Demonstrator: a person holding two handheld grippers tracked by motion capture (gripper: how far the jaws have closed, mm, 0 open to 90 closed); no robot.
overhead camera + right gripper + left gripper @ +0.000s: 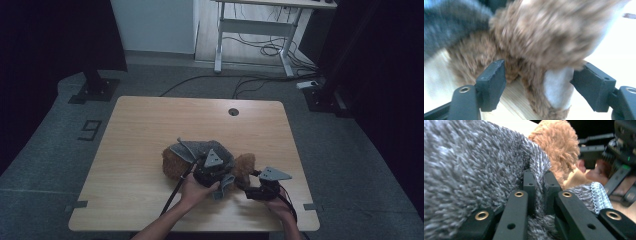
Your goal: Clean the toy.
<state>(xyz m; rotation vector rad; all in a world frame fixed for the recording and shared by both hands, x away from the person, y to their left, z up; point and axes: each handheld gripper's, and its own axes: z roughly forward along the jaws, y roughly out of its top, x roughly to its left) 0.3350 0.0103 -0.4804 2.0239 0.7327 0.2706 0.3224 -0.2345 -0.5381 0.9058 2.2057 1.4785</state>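
A brown plush toy (pixel 173 163) lies on the wooden table (pixel 145 125), wearing a grey fuzzy knitted garment (pixel 199 149). My left gripper (pixel 206 168) is at the garment's near side. In the left gripper view, my left gripper (pixel 539 183) is shut on a fold of the garment (pixel 474 165), with brown plush (pixel 559 147) beyond it. My right gripper (pixel 248 181) is at the toy's right end. In the right gripper view, my right gripper (pixel 542 85) stands open. Between its jaws is a brown limb with a white pad (pixel 556 87), and the jaws are not pressing on it.
A round cable hole (pixel 233 111) sits near the table's far edge. Beyond it a white-framed desk (pixel 260 25) stands over loose floor cables (pixel 260 50). Black stand bases (pixel 95 90) rest on the floor at left and right. The table's left half is bare wood.
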